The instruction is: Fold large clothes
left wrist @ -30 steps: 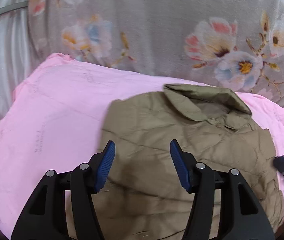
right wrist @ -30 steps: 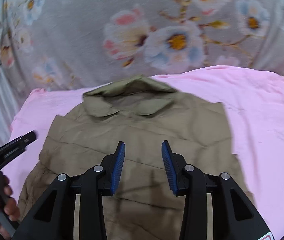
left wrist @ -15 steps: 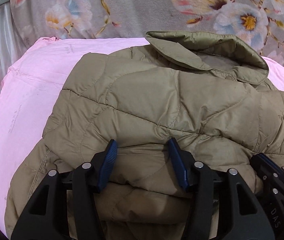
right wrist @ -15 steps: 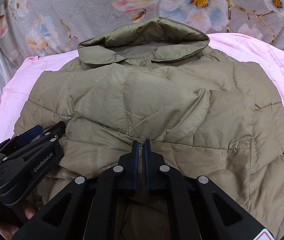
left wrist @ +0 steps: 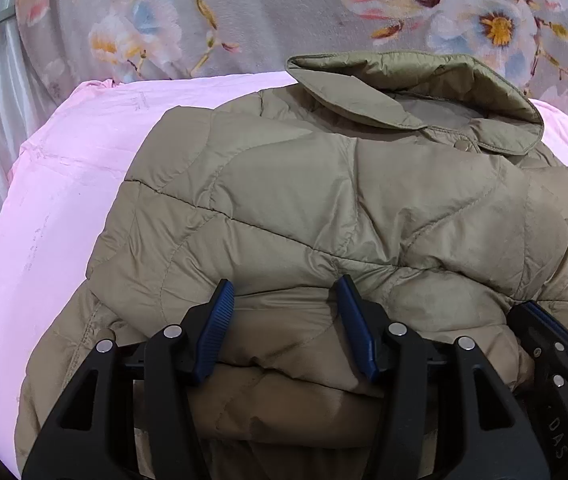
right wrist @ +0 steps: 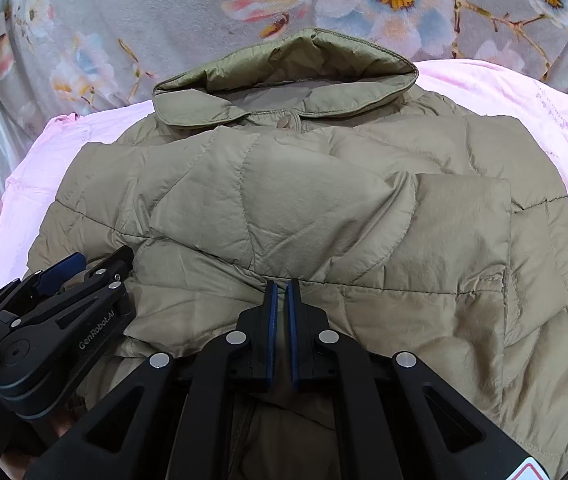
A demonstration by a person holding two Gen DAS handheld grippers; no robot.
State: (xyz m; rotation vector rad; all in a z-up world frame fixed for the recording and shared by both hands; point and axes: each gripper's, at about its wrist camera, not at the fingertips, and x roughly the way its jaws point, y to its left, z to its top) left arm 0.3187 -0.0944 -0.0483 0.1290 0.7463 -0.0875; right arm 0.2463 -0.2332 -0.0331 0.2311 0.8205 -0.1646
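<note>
Both grippers have come down onto the olive quilted jacket on the pink sheet. Right gripper clenched, pinching its folded edge below the collar; left gripper half-spread, straddling it. Puffy, slippery: probably grip seams.

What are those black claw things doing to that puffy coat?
A person is folding a puffy tan coat that lies on a pink sheet. They hold a gripper in each hand. The right gripper has just squeezed shut on a pinch of the coat's near fold. The left gripper sits beside it with its jaws apart around a thick roll of the coat, not yet squeezing. The collar points away, toward a flowered blanket.
</note>
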